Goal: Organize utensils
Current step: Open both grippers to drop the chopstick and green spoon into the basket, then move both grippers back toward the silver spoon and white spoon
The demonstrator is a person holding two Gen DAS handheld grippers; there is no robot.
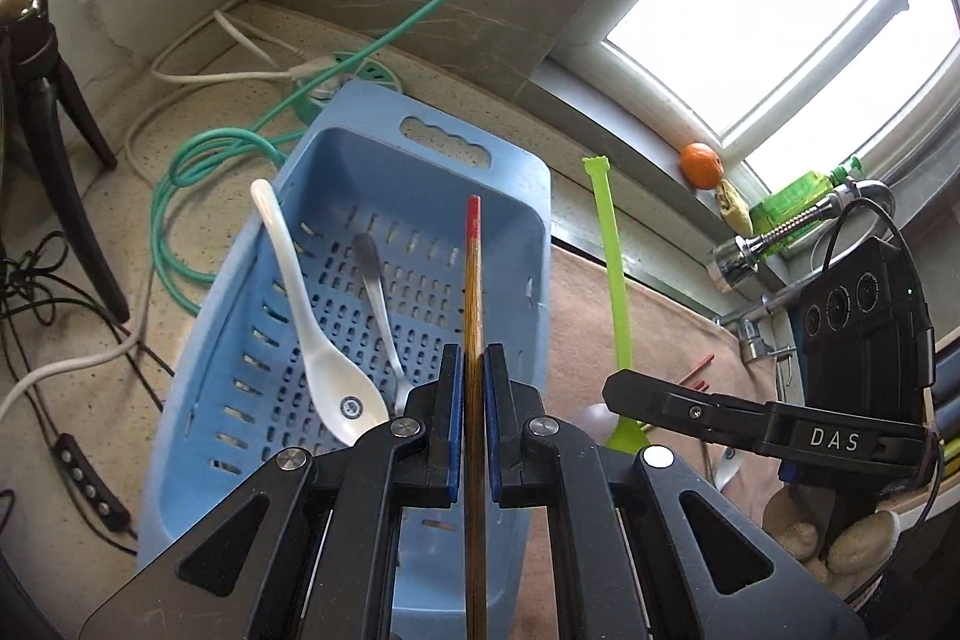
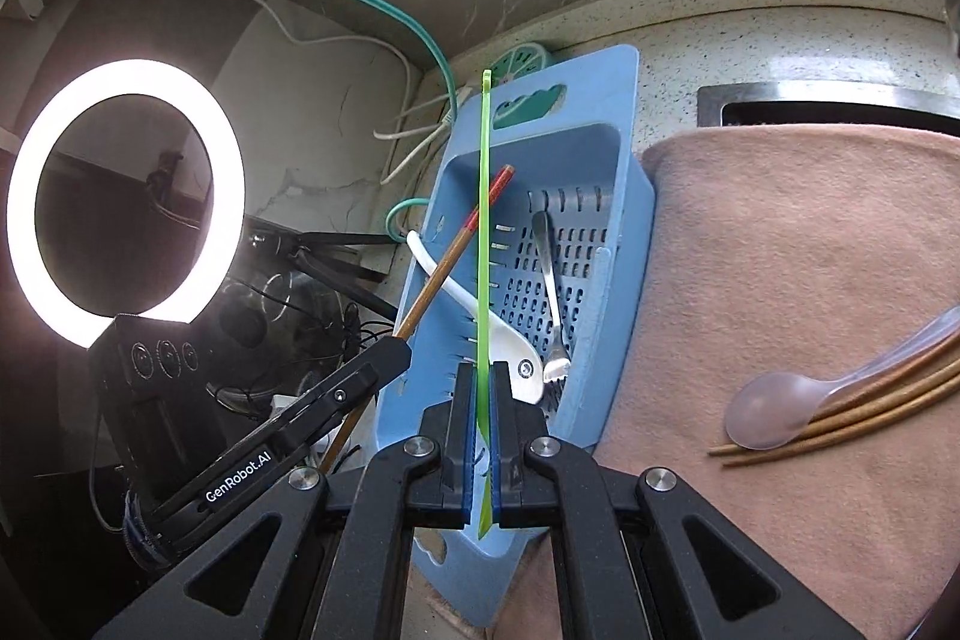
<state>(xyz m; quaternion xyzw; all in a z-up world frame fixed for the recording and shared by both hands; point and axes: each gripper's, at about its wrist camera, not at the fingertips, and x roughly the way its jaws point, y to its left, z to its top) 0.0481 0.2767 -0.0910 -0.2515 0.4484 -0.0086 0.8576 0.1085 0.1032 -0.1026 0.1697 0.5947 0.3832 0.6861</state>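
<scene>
Left wrist view: the left gripper [image 1: 474, 370] is clamped tight on a brown chopstick with a red tip [image 1: 473, 292]. The stick runs straight out between the blue pads, red end pointing away, hanging over the blue slotted basket [image 1: 516, 196] that sits on the speckled counter [image 1: 78, 244] right below and ahead. In the basket, just left of the gripper, lies a white ceramic spoon [image 1: 318, 340], its handle leaning on the left rim, and a metal utensil [image 1: 378, 298] lies beside it. Off to the right, the right gripper [image 1: 624, 388] comes in sideways, pinching a lime green utensil [image 1: 615, 280] that sticks up over a pinkish towel [image 1: 600, 292]. A gloved hand [image 1: 840, 538] shows under it.

Right wrist view: the right gripper [image 2: 480, 376] is closed on that green utensil [image 2: 483, 232], seen edge-on, reaching forward over the same basket [image 2: 630, 220]. The white spoon [image 2: 480, 322] and a metal fork [image 2: 555, 304] are inside, just ahead. To the left, the left gripper [image 2: 399, 343] angles in, its chopstick [image 2: 462, 244] slanting over the basket's near corner. To the right, on the towel [image 2: 780, 280], lie a translucent spoon [image 2: 774, 412] and some brown chopsticks [image 2: 840, 418], touching each other.
</scene>
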